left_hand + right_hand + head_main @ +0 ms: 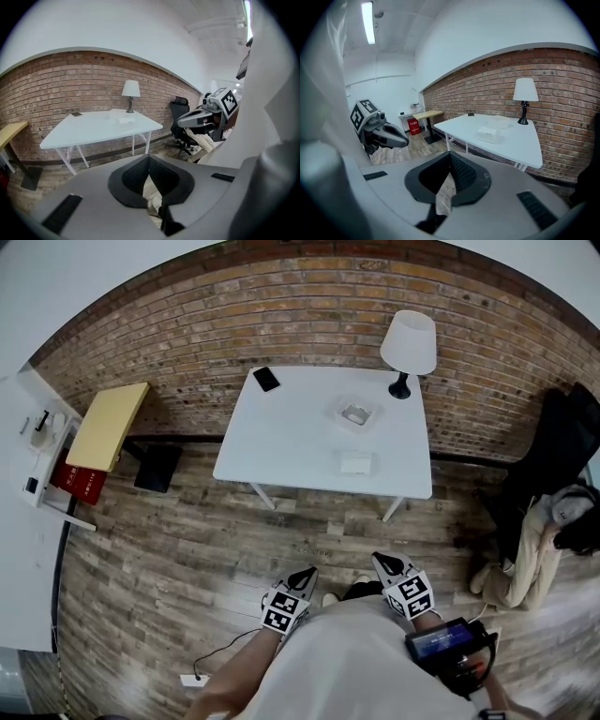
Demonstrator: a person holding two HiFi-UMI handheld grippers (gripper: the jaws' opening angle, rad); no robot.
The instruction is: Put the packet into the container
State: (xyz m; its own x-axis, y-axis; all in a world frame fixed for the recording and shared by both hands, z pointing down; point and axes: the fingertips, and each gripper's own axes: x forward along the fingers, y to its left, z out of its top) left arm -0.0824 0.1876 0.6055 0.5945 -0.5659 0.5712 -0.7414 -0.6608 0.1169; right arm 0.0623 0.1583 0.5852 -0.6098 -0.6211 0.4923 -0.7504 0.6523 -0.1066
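Both closed, angled down: left gripper (307, 572), right gripper (380, 560).

1. The white bench (291, 442) stands on a floor (187, 549) of wooden planks, with its far edge close to a brick wall (309, 306).
2. A black phone (266, 379) lies flat near the far left corner.
3. A lamp (409, 348) with a white shade stands at the far right corner.
4. A square container (356, 413) sits right of the middle. A white packet (356, 463) lies apart from it, nearer to the front edge.
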